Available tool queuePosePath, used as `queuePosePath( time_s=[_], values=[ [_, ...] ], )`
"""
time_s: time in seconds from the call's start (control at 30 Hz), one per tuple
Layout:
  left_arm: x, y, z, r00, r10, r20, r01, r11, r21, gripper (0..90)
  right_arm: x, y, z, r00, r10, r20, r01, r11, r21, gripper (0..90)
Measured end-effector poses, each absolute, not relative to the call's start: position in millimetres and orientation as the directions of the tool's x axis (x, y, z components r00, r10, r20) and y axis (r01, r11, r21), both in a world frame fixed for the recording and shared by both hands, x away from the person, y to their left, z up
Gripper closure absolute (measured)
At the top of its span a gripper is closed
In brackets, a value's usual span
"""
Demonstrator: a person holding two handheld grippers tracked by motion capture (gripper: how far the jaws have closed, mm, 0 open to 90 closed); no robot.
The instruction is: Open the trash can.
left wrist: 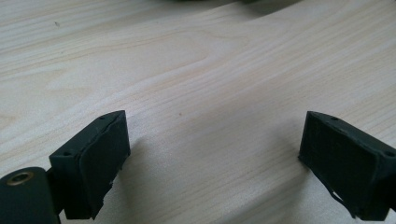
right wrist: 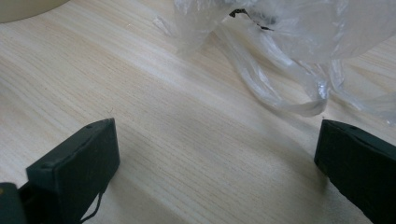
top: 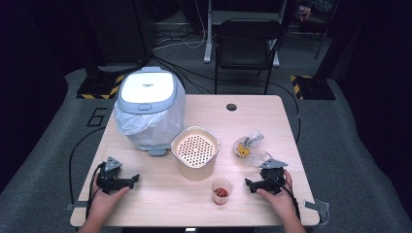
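Note:
Both grippers rest low on the light wood table (top: 252, 116), each held by a hand. At the front left, my left gripper (top: 134, 179) points right; in the left gripper view the left gripper (left wrist: 215, 140) stands open over bare wood. My right gripper (top: 249, 184) sits at the front right and points left, toward a small clear cup (top: 221, 190) of red-orange pieces. In the right gripper view the right gripper (right wrist: 219, 144) is open and holds nothing. Just beyond it lies a crumpled clear plastic bag (right wrist: 289, 51).
A white lidded bin lined with a plastic bag (top: 147, 109) stands at the back left. A beige container with a perforated top (top: 195, 151) stands mid-table. The clear bag (top: 248, 145), with something yellow inside, lies right of it. A folding chair (top: 245, 46) stands beyond the table.

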State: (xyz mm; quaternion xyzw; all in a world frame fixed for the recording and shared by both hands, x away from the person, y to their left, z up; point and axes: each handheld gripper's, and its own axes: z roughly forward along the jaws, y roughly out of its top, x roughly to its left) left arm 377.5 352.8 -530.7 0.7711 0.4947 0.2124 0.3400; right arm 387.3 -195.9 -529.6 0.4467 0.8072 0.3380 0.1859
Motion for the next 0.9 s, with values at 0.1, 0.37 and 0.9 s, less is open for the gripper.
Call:
queuePosePath(
  time_s=[0.1, 0.37, 0.9],
  values=[
    [378.6, 351.1, -530.8, 0.410, 0.912, -0.014, 0.623, -0.268, 0.735, 8.3, 387.3, -196.0, -529.6, -0.533, 0.846, 0.001, 0.595, 0.373, 0.712, 0.0],
    [378.7, 351.0, -530.7, 0.406, 0.914, -0.017, 0.617, -0.260, 0.742, 10.4, 387.5, -196.1, -529.5, -0.536, 0.844, 0.002, 0.594, 0.376, 0.711, 0.0],
    [377.4, 349.1, -530.1, 0.406, 0.914, -0.017, 0.612, -0.258, 0.748, 16.8, 387.5, -196.2, -529.5, -0.537, 0.844, 0.001, 0.594, 0.377, 0.711, 0.0]
  ],
)
